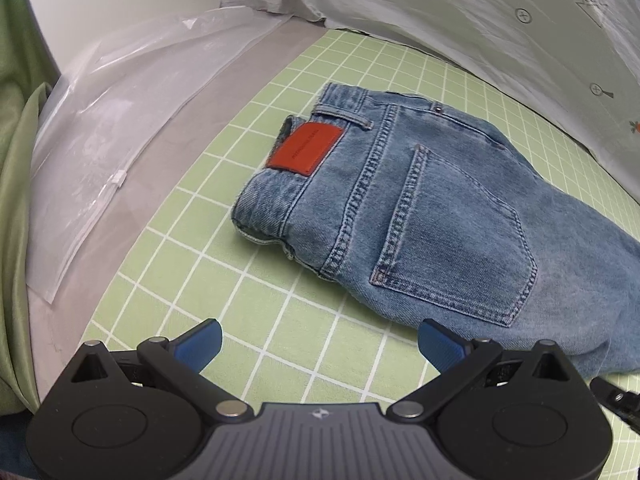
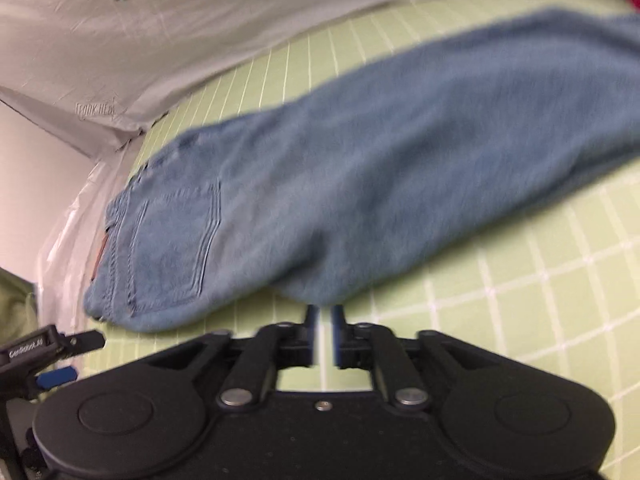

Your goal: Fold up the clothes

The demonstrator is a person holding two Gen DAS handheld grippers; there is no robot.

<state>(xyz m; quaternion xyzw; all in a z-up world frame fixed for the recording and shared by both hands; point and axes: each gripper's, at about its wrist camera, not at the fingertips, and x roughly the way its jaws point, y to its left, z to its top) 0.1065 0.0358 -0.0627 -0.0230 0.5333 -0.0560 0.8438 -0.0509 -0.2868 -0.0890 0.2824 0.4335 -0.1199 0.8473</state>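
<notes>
Light blue jeans (image 1: 420, 208) lie on the green gridded mat (image 1: 200, 260), folded lengthwise, back pocket up, with a red leather patch (image 1: 306, 148) at the waistband. My left gripper (image 1: 320, 332) hovers over the mat just in front of the seat, jaws spread wide with nothing between them. In the blurred right wrist view the jeans (image 2: 340, 160) stretch away to the upper right. My right gripper (image 2: 324, 312) sits at their near edge by the crotch, its fingers a narrow gap apart; only mat shows in that gap.
A clear plastic zip bag (image 1: 100, 140) lies along the mat's left side. A crinkled white printed sheet (image 1: 480, 20) borders the far edge. Green cloth (image 1: 16, 160) hangs at the far left. Part of the left gripper (image 2: 48, 352) shows low left in the right wrist view.
</notes>
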